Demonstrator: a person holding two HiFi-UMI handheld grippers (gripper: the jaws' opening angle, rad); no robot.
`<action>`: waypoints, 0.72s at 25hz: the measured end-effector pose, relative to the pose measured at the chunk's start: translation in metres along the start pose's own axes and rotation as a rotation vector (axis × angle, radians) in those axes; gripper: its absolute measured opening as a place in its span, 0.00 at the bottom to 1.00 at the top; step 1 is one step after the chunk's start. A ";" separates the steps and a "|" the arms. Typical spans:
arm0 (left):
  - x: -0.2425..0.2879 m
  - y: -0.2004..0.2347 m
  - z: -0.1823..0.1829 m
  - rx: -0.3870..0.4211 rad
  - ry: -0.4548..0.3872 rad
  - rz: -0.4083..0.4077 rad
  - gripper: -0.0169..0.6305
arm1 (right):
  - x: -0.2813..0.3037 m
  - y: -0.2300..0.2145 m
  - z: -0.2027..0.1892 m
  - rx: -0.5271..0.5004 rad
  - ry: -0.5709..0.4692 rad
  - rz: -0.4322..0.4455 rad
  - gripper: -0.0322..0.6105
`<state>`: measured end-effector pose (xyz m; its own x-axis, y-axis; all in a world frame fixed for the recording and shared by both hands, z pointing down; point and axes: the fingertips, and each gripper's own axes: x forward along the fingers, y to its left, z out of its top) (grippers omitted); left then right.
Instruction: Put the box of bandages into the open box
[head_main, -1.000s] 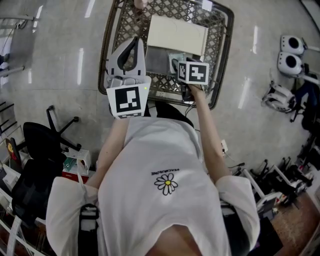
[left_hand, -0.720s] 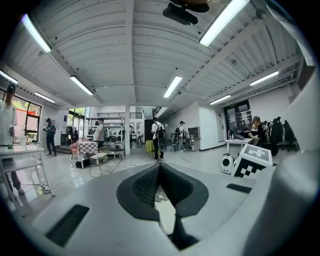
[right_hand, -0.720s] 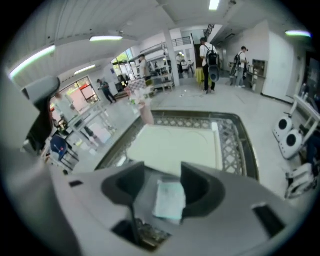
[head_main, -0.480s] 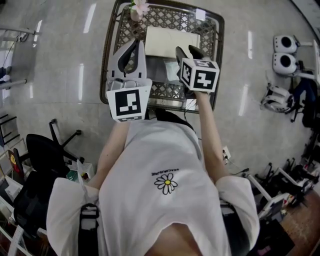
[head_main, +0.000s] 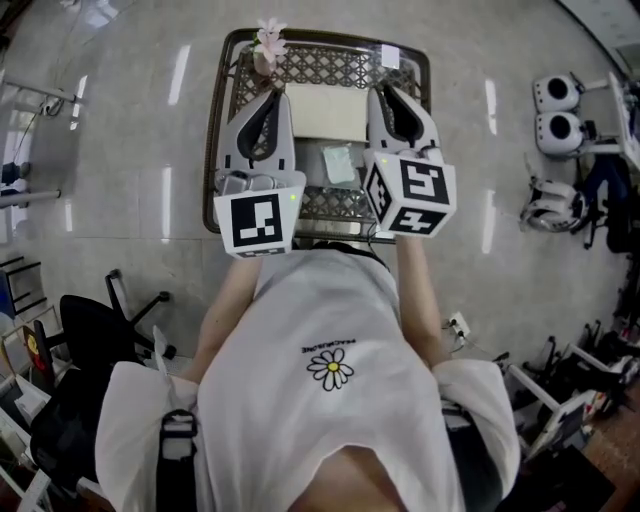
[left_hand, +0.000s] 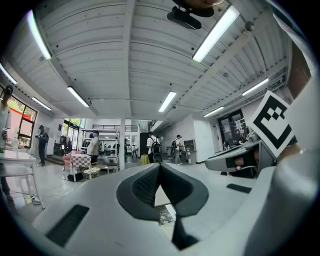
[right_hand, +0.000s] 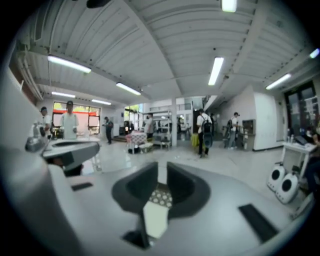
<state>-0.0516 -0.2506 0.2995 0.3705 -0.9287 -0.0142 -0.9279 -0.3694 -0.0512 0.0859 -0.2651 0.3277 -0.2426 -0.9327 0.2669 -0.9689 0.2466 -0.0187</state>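
Note:
The pale green box of bandages (head_main: 338, 163) lies flat in the grey tray of the open box, just below its cream raised lid (head_main: 325, 110). Both grippers are held level above the table, pointing away from me. My left gripper (head_main: 268, 92) hovers over the box's left side, jaws meeting at their tips (left_hand: 159, 167) with nothing in them. My right gripper (head_main: 396, 96) hangs over the box's right side. Its jaws (right_hand: 162, 170) are closing, a narrow gap still between them and nothing in it. Neither gripper touches the bandage box.
The open box sits on a small lattice metal table (head_main: 215, 120) with a raised rim. A vase of pink flowers (head_main: 266, 45) stands at its far left corner, a small white item (head_main: 390, 57) at the far right. Office chairs and equipment stand around on the floor.
My right gripper rose from the bandage box inside the open box, swung up level and narrowed its jaws. The bandage box stays lying in the box. The left gripper hardly moved.

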 end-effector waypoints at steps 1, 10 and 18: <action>0.000 -0.001 0.004 -0.001 -0.007 -0.002 0.06 | -0.006 -0.001 0.008 -0.003 -0.032 -0.011 0.16; -0.004 -0.009 0.037 0.010 -0.076 -0.015 0.06 | -0.050 0.003 0.042 -0.023 -0.222 -0.054 0.10; -0.011 -0.011 0.043 0.021 -0.087 -0.006 0.06 | -0.061 0.004 0.042 -0.028 -0.257 -0.063 0.10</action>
<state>-0.0432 -0.2348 0.2573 0.3796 -0.9197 -0.1006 -0.9247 -0.3737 -0.0728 0.0945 -0.2176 0.2711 -0.1891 -0.9819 0.0136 -0.9818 0.1893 0.0176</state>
